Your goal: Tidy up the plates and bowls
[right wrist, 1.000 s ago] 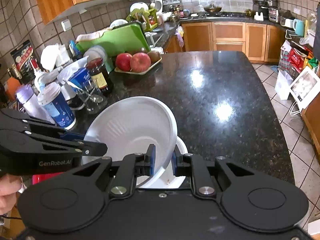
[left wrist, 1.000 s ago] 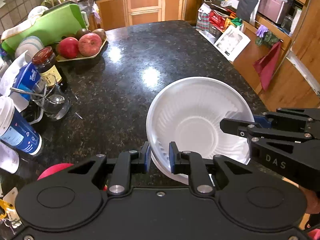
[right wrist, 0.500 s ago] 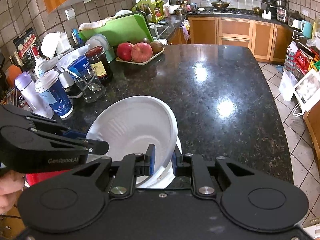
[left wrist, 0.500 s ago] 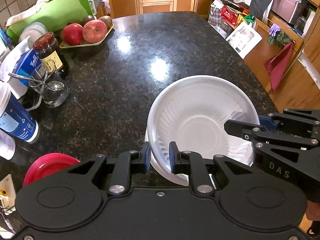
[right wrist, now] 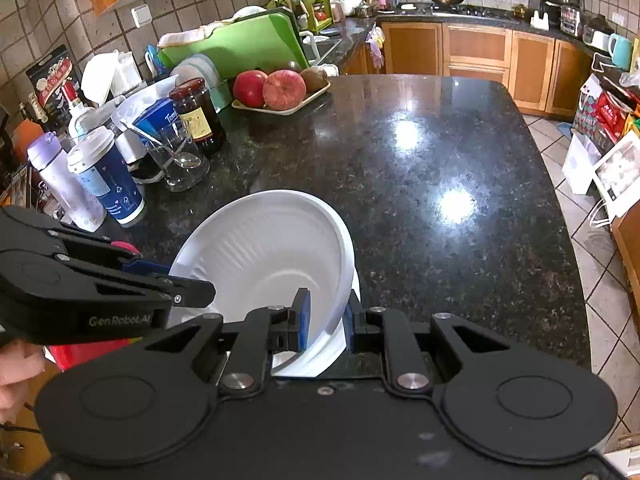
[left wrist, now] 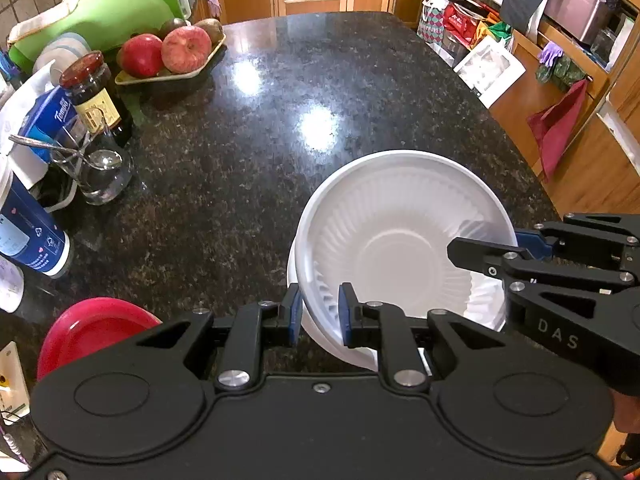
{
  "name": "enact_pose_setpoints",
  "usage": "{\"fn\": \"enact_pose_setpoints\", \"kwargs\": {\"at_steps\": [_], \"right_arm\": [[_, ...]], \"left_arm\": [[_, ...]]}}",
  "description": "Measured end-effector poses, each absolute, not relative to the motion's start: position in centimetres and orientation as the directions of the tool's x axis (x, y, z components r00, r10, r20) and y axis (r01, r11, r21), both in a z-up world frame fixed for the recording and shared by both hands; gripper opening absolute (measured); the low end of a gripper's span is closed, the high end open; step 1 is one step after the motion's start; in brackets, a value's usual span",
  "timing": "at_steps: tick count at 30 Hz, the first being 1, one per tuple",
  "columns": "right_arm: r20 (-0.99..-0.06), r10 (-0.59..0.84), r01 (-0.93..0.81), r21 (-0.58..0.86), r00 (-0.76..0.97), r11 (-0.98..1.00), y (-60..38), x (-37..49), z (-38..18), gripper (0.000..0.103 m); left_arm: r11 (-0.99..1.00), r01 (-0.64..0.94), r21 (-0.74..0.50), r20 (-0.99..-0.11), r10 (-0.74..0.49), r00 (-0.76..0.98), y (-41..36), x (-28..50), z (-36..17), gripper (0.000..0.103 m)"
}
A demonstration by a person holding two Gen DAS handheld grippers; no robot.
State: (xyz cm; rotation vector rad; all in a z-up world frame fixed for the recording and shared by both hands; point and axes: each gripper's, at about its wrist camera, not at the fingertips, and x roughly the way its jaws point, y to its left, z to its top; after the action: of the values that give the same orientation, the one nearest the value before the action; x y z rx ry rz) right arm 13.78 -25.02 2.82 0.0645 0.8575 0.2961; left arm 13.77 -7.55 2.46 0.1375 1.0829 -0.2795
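A white ribbed disposable bowl (left wrist: 400, 240) is held tilted over the dark granite counter (left wrist: 260, 140), with a second white bowl (left wrist: 340, 346) nested just under it. My left gripper (left wrist: 319, 314) is shut on the bowl's near-left rim. My right gripper (right wrist: 326, 322) is shut on the opposite rim of the same bowl (right wrist: 264, 256); it also shows in the left wrist view (left wrist: 500, 252). A red plate (left wrist: 92, 328) lies on the counter at the near left.
Along the counter's left stand a blue-and-white cup (right wrist: 106, 176), a glass with a spoon (right wrist: 178, 160), a dark jar (right wrist: 198, 116), and a tray of apples (right wrist: 280, 92). A green cutting board (right wrist: 236, 46) leans behind. The counter's right edge drops to tiled floor (right wrist: 600, 264).
Both grippers, still holding the bowl between them, have risen and pulled back a little; more of the red plate and counter shows. The grip has not changed.
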Motion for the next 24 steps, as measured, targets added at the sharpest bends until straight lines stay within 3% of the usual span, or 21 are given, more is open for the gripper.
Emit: {"fn": "enact_pose_setpoints", "kwargs": {"at_steps": [24], "right_arm": [[-0.711, 0.266, -0.211, 0.167, 0.651, 0.963, -25.9, 14.3, 3.3, 0.020]], "left_arm": [[0.966, 0.259, -0.018, -0.868, -0.144, 0.475, -6.9, 14.0, 3.0, 0.027]]}}
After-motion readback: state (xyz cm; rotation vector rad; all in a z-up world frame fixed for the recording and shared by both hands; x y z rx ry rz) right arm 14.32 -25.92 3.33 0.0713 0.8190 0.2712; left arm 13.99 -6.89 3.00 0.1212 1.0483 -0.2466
